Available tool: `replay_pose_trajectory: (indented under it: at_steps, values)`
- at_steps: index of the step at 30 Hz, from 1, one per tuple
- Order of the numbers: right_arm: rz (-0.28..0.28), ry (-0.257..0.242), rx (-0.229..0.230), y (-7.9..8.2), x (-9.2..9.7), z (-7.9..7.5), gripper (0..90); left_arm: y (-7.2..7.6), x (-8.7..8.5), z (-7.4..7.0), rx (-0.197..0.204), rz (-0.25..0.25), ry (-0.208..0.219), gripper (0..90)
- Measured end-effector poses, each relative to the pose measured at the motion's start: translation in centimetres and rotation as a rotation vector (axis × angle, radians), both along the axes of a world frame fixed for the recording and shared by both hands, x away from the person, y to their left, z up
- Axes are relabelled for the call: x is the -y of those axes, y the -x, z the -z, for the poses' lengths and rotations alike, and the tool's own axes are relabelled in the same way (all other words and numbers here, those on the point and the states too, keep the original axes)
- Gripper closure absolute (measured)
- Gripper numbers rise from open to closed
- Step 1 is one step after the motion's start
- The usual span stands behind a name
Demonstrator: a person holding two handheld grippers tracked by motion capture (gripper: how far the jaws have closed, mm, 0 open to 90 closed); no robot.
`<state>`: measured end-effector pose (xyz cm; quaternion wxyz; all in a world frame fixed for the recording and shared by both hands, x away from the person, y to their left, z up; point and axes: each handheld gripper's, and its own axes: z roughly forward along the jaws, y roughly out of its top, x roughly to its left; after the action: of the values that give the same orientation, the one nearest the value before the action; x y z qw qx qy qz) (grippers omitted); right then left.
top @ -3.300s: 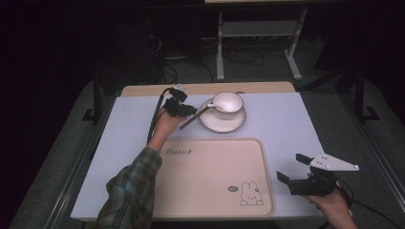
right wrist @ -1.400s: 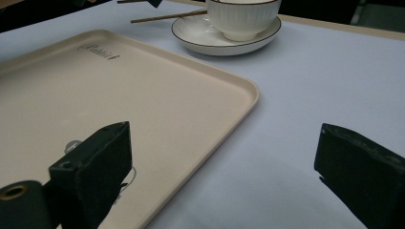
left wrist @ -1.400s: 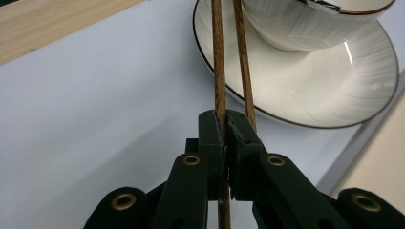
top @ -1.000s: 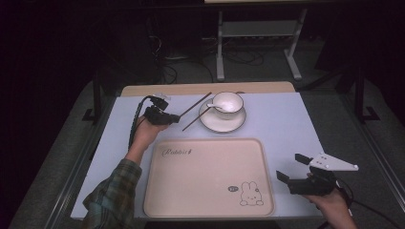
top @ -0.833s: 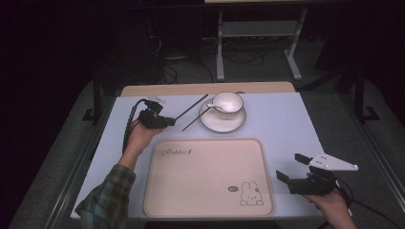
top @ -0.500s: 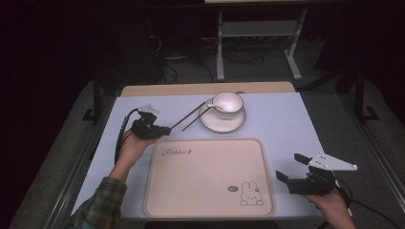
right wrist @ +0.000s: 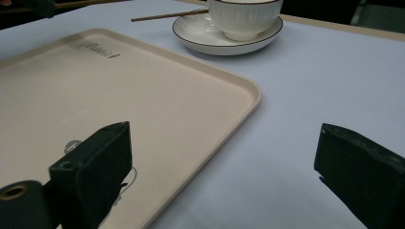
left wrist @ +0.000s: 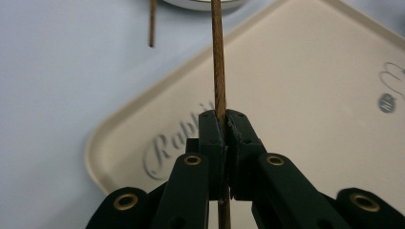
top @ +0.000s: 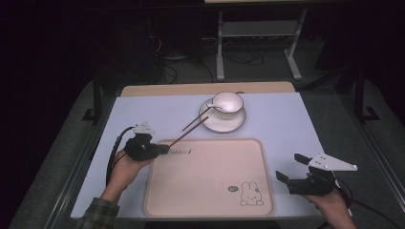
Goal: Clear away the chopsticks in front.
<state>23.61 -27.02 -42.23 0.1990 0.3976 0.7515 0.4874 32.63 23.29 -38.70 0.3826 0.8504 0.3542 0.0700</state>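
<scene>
My left gripper (top: 164, 149) (left wrist: 224, 117) is shut on one brown chopstick (top: 188, 132) (left wrist: 218, 62). It holds the stick over the far left corner of the beige rabbit tray (top: 210, 191) (left wrist: 305, 81), with the tip pointing toward the saucer (top: 229, 125). A second chopstick (top: 196, 119) (left wrist: 152, 24) (right wrist: 167, 15) leans on the saucer's rim. On the saucer stands a white cup (top: 228, 102) (right wrist: 246, 16). My right gripper (top: 288, 167) (right wrist: 224, 181) stands open over the table just right of the tray's (right wrist: 143, 95) near right side, with nothing between its fingers.
The saucer (right wrist: 224, 40) sits on the pale tabletop (top: 286, 119) just beyond the tray. A wooden strip (top: 205, 89) runs along the table's far edge. Behind it are a metal stand (top: 258, 33) and cables on the dark floor.
The left gripper has drawn back toward the near left with the chopstick, from beside the saucer to the tray's far left corner. The right gripper has stayed still.
</scene>
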Motion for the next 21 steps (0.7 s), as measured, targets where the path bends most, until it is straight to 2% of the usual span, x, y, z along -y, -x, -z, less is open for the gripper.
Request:
replay_pose_trajectory:
  at_steps: [4, 7, 11, 21]
  values:
    - [-0.001, 0.002, 0.0, 0.0, 0.0, 0.0, 4.8, 1.6, 0.1, 0.7, -0.016, 0.007, -0.022, 85.7]
    - [-0.001, 0.003, 0.002, 0.0, 0.0, 0.0, 4.9, 2.5, 0.1, 1.6, -0.046, 0.013, -0.036, 85.7]
    - [-0.005, 0.004, 0.004, 0.0, -0.1, 0.0, 4.9, 2.7, 0.4, 2.4, -0.073, 0.018, -0.061, 85.6]
    - [-0.008, 0.007, 0.004, 0.0, -0.2, -0.1, 5.0, 2.5, 0.9, 3.7, -0.102, 0.024, -0.105, 85.4]
